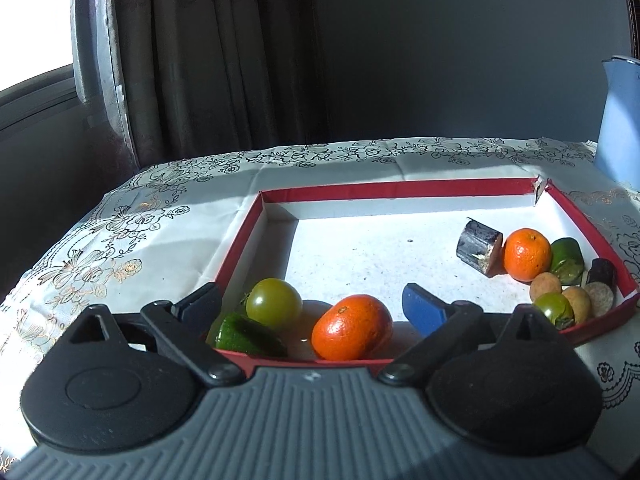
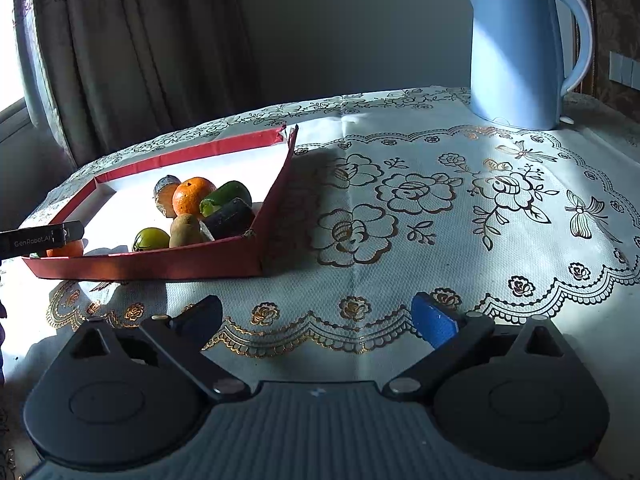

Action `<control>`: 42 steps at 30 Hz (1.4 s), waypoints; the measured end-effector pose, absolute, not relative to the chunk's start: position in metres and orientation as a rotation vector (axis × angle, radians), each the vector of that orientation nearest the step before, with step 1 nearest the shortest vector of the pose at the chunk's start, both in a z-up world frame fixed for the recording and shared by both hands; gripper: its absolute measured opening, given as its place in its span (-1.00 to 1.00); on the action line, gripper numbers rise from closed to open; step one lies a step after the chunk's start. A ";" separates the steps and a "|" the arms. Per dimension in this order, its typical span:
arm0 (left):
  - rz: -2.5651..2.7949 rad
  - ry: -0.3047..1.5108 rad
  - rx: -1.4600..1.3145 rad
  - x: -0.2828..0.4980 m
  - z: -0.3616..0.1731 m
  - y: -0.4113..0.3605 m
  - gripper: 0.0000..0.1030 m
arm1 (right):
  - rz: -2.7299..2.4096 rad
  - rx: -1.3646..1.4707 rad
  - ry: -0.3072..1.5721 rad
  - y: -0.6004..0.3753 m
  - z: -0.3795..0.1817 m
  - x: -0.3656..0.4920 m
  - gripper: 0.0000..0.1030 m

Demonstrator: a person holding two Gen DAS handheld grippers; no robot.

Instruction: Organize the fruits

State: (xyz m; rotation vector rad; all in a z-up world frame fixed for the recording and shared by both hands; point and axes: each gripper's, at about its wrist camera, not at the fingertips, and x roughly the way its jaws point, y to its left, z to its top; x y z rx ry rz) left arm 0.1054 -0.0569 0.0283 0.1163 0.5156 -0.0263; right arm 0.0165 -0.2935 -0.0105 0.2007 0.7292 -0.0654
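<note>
A red-rimmed white tray lies on the table. My left gripper is open over its near edge, with an orange, a green tomato and a green cucumber piece between its fingers. In the tray's right corner lie another orange, a dark eggplant piece, a green piece, small brown fruits and a green tomato. My right gripper is open and empty over the tablecloth, right of the tray. The left gripper's finger shows at the far left.
A blue electric kettle stands at the back right of the table. A white floral tablecloth covers the table. Curtains and a window hang behind on the left. The table's left edge drops off near the tray.
</note>
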 end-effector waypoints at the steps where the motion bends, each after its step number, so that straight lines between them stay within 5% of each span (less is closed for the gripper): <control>1: -0.034 0.498 0.116 0.100 0.031 -0.057 1.00 | -0.064 0.205 0.728 -0.294 -0.011 0.016 0.98; 42: 0.009 0.431 -0.013 0.009 0.061 0.001 1.00 | -0.070 0.244 0.709 -0.299 -0.010 0.012 0.98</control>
